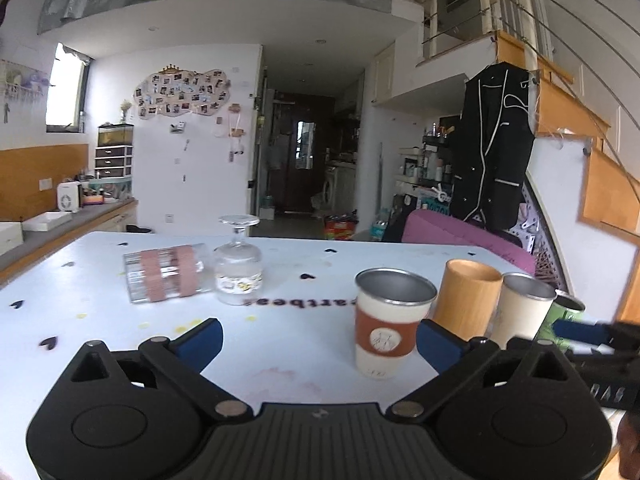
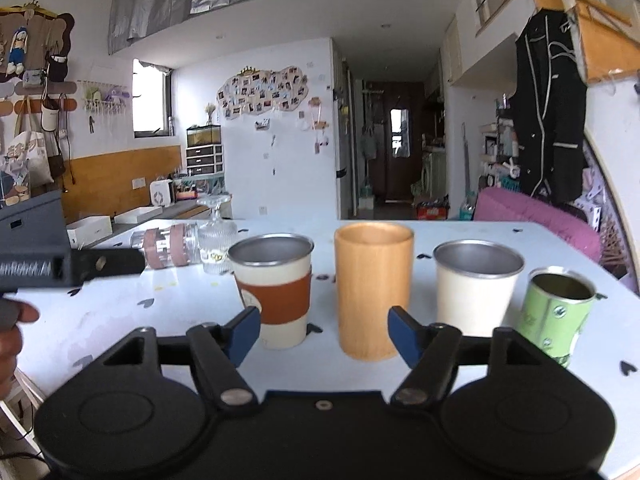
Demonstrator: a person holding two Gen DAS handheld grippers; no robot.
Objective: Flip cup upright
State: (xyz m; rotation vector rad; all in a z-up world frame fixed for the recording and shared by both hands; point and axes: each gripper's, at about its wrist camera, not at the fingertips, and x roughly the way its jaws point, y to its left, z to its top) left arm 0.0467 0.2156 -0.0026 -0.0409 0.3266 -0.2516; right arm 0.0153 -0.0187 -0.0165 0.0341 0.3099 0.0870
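A stemmed glass cup (image 1: 239,268) stands upside down on the white table (image 1: 280,344), foot up; it also shows in the right wrist view (image 2: 216,240). A clear bottle with pink bands (image 1: 166,278) lies on its side beside it, also seen in the right wrist view (image 2: 168,248). A cream cup with a brown sleeve (image 1: 390,322) (image 2: 276,290), a wooden cup (image 1: 466,300) (image 2: 372,290), a cream steel cup (image 1: 524,308) (image 2: 476,286) and a green can (image 1: 560,320) (image 2: 556,316) stand upright in a row. My left gripper (image 1: 320,340) is open and empty. My right gripper (image 2: 322,334) is open and empty before the wooden cup.
The table's far edge (image 1: 280,236) borders a pink sofa (image 1: 460,232). A counter with boxes (image 1: 48,220) runs along the left. The right gripper's body (image 1: 600,340) shows at the left view's right edge; the left gripper's body (image 2: 60,264) shows at the right view's left edge.
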